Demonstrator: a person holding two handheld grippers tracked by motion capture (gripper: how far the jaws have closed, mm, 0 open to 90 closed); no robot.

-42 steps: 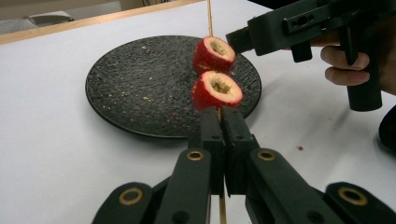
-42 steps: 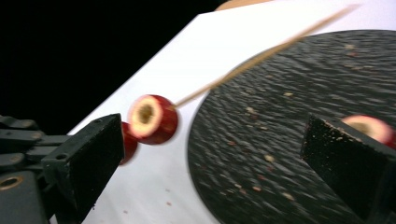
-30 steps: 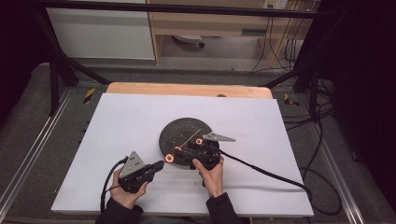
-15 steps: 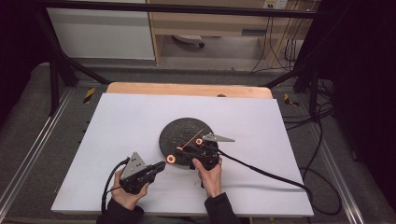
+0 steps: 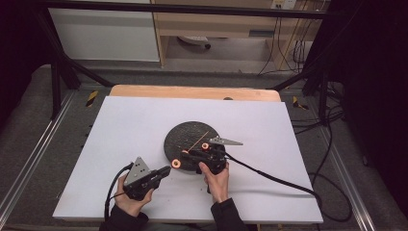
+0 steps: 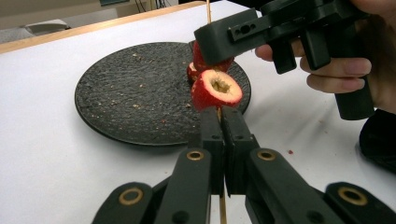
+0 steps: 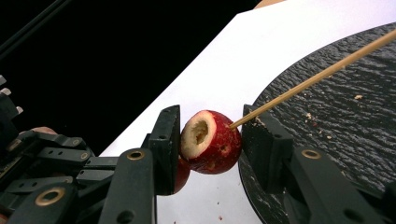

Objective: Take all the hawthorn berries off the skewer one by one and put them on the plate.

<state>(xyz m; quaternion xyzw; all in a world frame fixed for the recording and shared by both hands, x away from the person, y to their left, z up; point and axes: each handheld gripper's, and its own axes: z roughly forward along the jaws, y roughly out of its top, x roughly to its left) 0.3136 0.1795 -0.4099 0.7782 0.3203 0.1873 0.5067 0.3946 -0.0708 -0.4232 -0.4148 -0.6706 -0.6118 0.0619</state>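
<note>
In the left gripper view, the left gripper (image 6: 223,122) is clenched on the lower end of a thin wooden skewer (image 6: 208,11), its two jaws pressed together with the stick between them. A cored red fruit piece (image 6: 215,89) sits on the skewer just above the jaw tips, over the near rim of the dark round plate (image 6: 135,88). More red pieces lie behind it, half hidden by the right gripper (image 6: 219,44), so their number is hard to tell. The upper end of the skewer is cut off at the top edge.

In the right gripper view, the right gripper (image 7: 210,135) holds its jaws on either side of the fruit piece (image 7: 211,141). The left jaw touches the cut face; the right jaw stands just beside the fruit where the skewer (image 7: 317,77) comes out, and whether it presses is not clear. A second red piece peeks out behind the left jaw, mostly hidden.

From the high view, both grippers meet at the plate's (image 5: 187,134) near edge on the white worktop (image 5: 125,125), with the fruit too small to make out there.
</note>
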